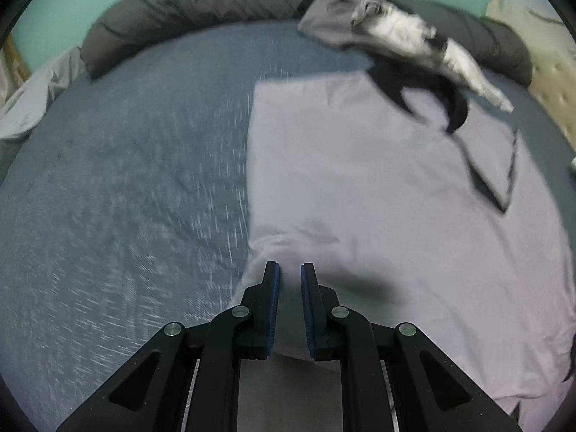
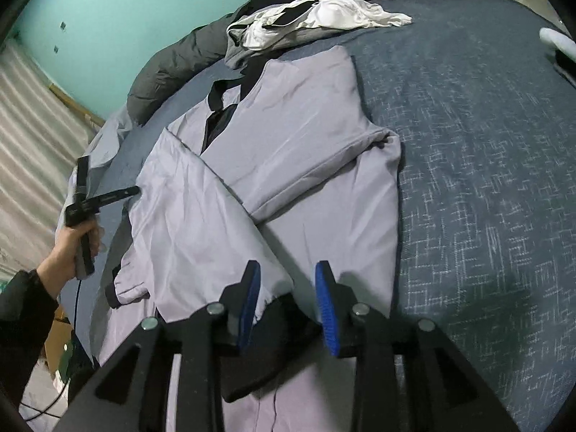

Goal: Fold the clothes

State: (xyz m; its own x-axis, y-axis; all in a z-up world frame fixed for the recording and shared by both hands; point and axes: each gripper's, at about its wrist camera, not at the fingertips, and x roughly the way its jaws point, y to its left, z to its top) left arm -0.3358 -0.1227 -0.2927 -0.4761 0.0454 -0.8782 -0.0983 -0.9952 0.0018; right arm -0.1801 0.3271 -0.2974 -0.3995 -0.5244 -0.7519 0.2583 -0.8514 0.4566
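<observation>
The left gripper (image 1: 289,270) pinches the pale lilac shiny jacket (image 2: 288,136); the right gripper (image 2: 288,270) is open. Sleeves look folded (both lie across), so next comes folding the body.

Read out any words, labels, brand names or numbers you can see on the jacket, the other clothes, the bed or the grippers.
None can be read.
Lilac jacket: plain fabric, no print or label showing.
Pile of clothes: black stripes on white, no lettering.
Blue bedspread: only a woven line pattern.
Left gripper and right gripper: no markings.
</observation>
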